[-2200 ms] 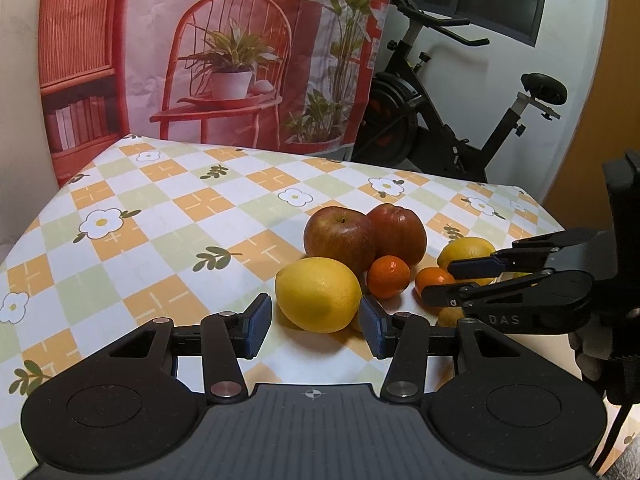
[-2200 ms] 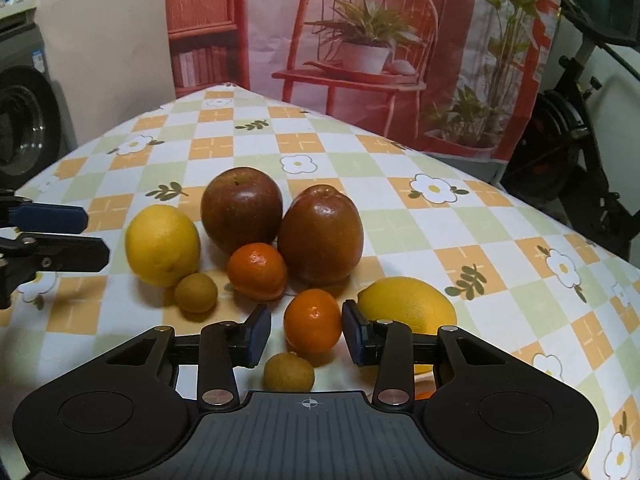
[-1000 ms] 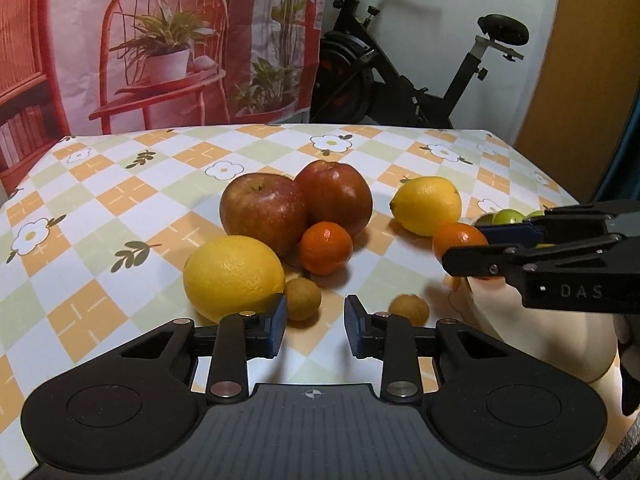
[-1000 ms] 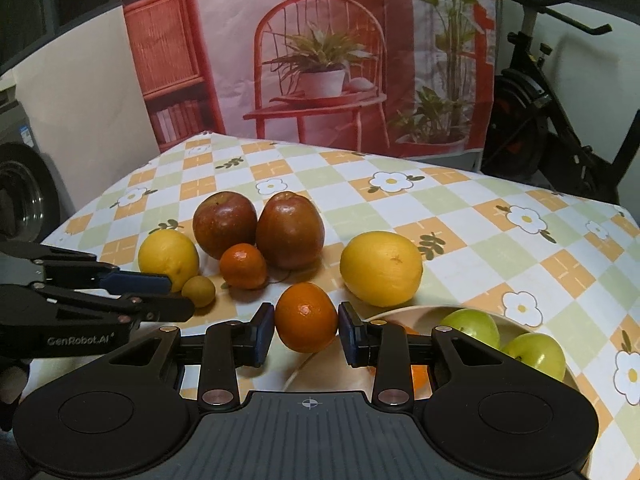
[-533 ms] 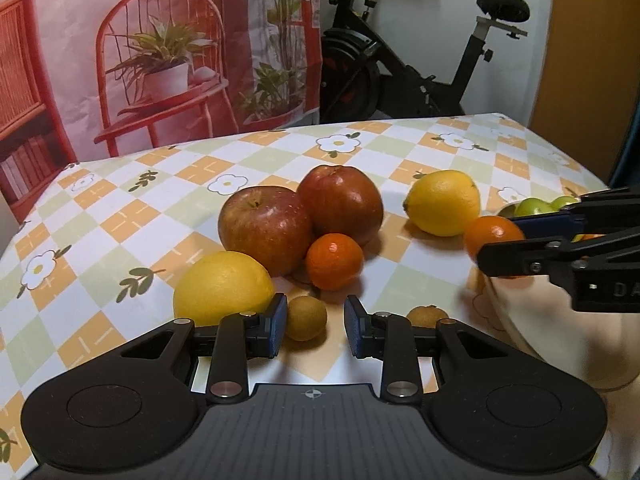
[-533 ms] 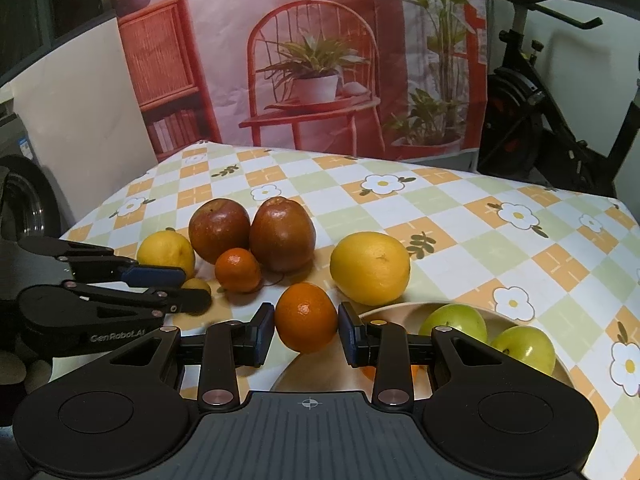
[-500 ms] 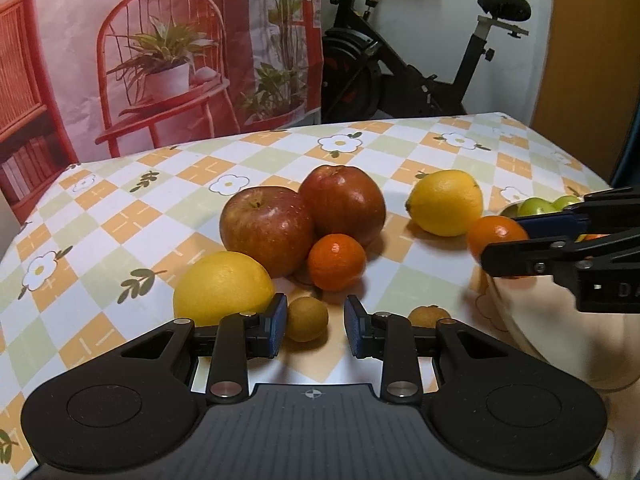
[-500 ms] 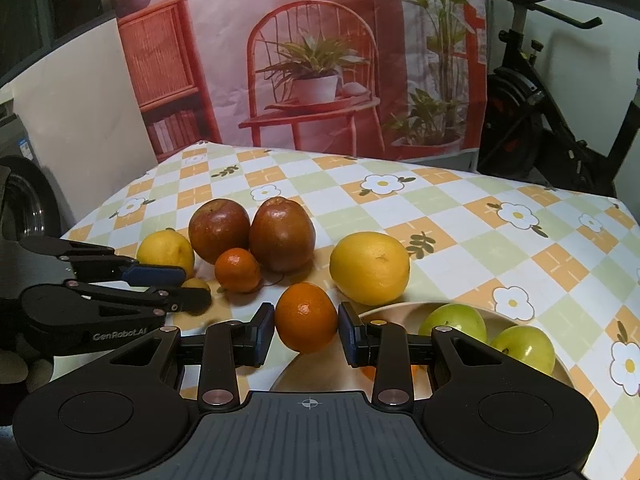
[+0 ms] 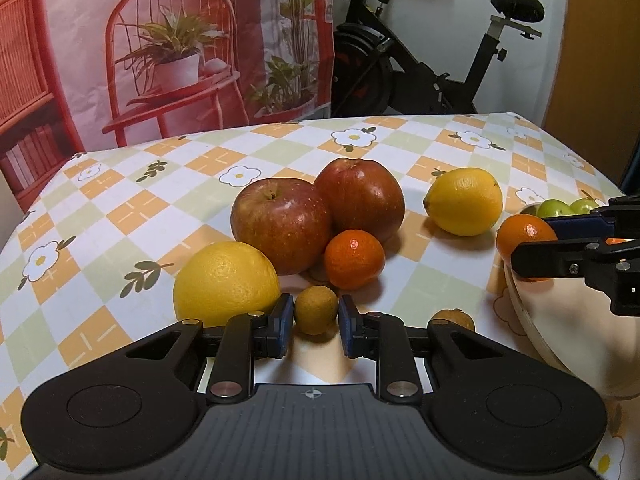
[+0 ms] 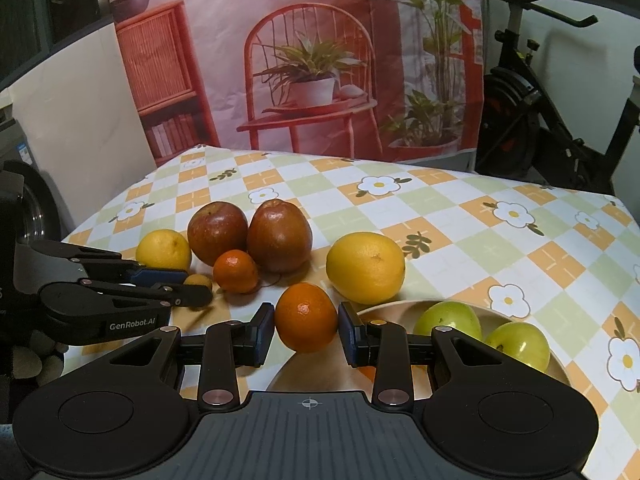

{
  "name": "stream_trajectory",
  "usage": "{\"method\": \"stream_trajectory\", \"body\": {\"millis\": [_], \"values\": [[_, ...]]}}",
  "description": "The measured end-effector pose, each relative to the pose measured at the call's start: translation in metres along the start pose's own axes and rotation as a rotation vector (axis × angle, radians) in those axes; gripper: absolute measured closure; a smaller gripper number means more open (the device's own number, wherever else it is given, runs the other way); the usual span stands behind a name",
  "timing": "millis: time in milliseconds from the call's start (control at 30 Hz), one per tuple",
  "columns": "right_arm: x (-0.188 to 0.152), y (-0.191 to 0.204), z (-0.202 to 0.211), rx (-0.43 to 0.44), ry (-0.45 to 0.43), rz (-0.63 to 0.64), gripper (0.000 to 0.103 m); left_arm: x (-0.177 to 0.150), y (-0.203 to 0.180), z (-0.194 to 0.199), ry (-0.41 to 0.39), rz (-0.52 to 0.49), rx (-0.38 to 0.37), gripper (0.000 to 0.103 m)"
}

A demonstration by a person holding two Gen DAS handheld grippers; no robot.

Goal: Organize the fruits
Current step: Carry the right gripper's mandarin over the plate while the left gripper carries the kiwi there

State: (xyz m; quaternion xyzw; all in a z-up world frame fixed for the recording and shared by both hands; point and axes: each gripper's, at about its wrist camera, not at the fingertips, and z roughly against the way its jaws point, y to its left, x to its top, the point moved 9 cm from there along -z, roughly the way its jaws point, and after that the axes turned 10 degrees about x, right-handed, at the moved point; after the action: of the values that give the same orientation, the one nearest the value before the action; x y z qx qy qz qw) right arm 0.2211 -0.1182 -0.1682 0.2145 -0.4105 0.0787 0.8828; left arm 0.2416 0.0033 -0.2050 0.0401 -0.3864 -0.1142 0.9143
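now the left gripper (image 9: 311, 322) jaws have closed on the small brown fruit (image 9: 315, 309), while the right gripper (image 10: 306, 334) still pinches the orange (image 10: 306, 317).

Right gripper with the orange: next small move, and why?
Probably carry it a little further over the bowl and lower it. The right gripper is shut on the orange at the bowl's near rim, and two green fruits already sit inside.
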Motion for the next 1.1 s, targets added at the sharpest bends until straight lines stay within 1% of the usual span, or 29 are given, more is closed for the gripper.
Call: {"method": "stream_trajectory", "body": {"millis": [133,267,433,633,733,867,1100], "values": [[0.000,0.000,0.003,-0.001,-0.005,-0.003,0.071,0.001,-0.001,0.004,-0.011,0.010,-0.006,0.077],[-0.001,-0.003,0.011,-0.003,-0.020,-0.008,0.071,0.008,-0.004,0.020,-0.055,0.012,-0.009,0.077],[-0.002,-0.010,0.027,-0.006,-0.047,-0.023,0.071,0.023,-0.016,0.044,-0.128,0.005,-0.047,0.077],[-0.005,-0.028,0.052,-0.046,-0.086,-0.047,0.071,0.035,-0.037,0.060,-0.171,-0.009,-0.114,0.077],[-0.009,-0.039,0.065,-0.069,-0.097,-0.063,0.071,0.037,-0.050,0.065,-0.178,-0.024,-0.153,0.077],[-0.019,-0.054,0.081,-0.101,-0.107,-0.084,0.071,0.035,-0.074,0.065,-0.171,-0.069,-0.200,0.077],[-0.038,-0.073,0.100,-0.126,-0.113,-0.128,0.071,0.026,-0.112,0.050,-0.132,-0.153,-0.257,0.077]]}}
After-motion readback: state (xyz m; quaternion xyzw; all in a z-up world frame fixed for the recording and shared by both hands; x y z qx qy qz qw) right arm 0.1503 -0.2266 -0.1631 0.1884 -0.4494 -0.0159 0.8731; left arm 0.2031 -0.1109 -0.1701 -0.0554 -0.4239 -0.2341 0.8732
